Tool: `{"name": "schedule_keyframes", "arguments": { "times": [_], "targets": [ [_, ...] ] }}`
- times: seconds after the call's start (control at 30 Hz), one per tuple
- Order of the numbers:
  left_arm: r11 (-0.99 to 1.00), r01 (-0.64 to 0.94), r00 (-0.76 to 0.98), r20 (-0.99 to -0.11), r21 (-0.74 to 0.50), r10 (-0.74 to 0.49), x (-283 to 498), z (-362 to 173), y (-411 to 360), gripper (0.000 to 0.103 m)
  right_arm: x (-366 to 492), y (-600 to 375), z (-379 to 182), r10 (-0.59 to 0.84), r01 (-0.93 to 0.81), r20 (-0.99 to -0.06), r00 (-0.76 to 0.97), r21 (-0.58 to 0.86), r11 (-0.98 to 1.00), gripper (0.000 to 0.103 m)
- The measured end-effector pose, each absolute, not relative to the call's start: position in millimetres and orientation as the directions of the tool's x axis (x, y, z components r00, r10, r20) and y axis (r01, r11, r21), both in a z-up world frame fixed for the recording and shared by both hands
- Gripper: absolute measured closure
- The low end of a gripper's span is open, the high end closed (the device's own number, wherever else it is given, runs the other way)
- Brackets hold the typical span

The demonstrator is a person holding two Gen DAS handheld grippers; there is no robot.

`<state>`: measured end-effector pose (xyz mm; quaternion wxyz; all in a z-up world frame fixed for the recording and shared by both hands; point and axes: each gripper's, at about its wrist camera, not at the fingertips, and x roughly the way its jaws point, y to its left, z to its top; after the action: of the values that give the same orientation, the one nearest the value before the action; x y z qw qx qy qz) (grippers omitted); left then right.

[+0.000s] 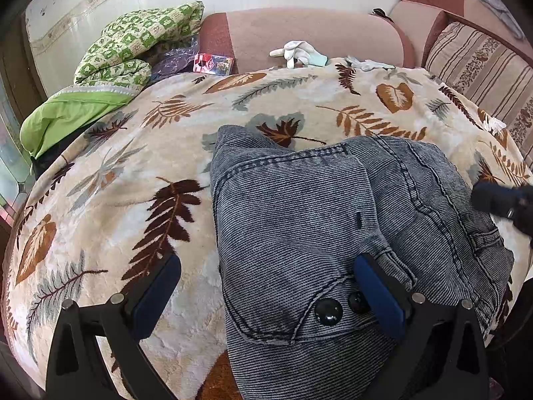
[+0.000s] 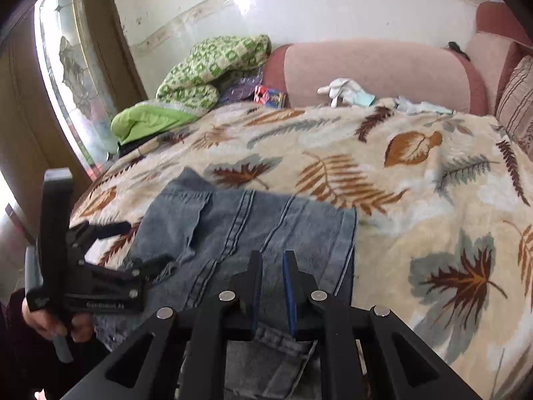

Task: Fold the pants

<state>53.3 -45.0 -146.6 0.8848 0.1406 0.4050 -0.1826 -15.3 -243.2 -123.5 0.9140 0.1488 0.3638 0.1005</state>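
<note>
- The left gripper [image 1: 266, 286] hangs over the near edge of the jeans [image 1: 299, 220], its two blue-padded fingers [image 1: 156, 296] spread wide apart, nothing pinched between them.
- One of its fingers sits over the blanket to the left of the denim; the other lies over the cloth just beside two dark round buttons [image 1: 328, 311] on a pocket flap.
- The right gripper [image 2: 273, 286] points down at the jeans, its fingers drawn nearly together with only a thin slit left. Whether any cloth is caught in that slit is hard to tell; the denim appears to lie below the tips.
- In the right wrist view a hand [image 2: 50, 323] at the lower left grips the handle of the left gripper.
- The jeans lie folded into a thick, roughly square bundle on the near part of a leaf-patterned blanket [image 1: 110, 180], seams and a pocket facing up.
- The blanket covers the sofa seat and spreads away on all sides of the bundle.
- Farther back on the left rests a green quilt [image 1: 133, 46], with a small red packet [image 1: 213, 63] beside it.
- Pale gloves [image 1: 299, 51] lie at the far edge of the blanket against the pink sofa back [image 1: 299, 30].
- A striped cushion [image 1: 479, 63] leans at the far right.
- A glazed door [image 2: 70, 66] stands at the far left.
</note>
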Motion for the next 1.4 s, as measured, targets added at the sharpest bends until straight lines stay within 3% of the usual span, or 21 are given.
{"name": "schedule_keyframes", "arguments": {
  "times": [0.2,0.37,0.77,1.0,1.2,1.3,1.4],
  "targets": [
    [0.891,0.440,0.608,-0.766,0.109,-0.206,54,-149,-47,0.000,-2,-234,-154,0.280,-0.035,-0.728,0.626,0.332,0.943,0.083],
    [0.892,0.439,0.608,-0.766,0.106,-0.209,54,-148,-47,0.000,1,-241,-160,0.288,-0.003,-0.727,0.623,0.367,0.930,0.079],
    [0.932,0.362,0.672,-0.696,0.010,-0.253,65,-112,-14,0.000,-13,-221,-131,0.118,-0.008,-0.705,0.699,0.157,0.988,0.078],
    [0.952,0.302,0.626,-0.763,0.046,-0.161,86,-133,-7,0.000,-12,-218,-126,0.084,-0.008,-0.711,0.698,0.109,0.994,0.078],
    [0.932,0.324,0.658,-0.747,0.163,-0.098,81,-147,-21,0.000,-8,-217,-131,0.071,-0.006,-0.724,0.686,0.092,0.996,0.077],
    [0.928,0.327,0.664,-0.742,0.179,-0.091,81,-151,-24,0.000,-4,-216,-137,0.065,-0.001,-0.744,0.666,0.085,0.996,0.070],
    [0.922,0.336,0.658,-0.748,0.190,-0.086,83,-155,-26,0.000,2,-217,-150,0.042,0.023,-0.771,0.636,0.074,0.997,0.055]
  ]
}}
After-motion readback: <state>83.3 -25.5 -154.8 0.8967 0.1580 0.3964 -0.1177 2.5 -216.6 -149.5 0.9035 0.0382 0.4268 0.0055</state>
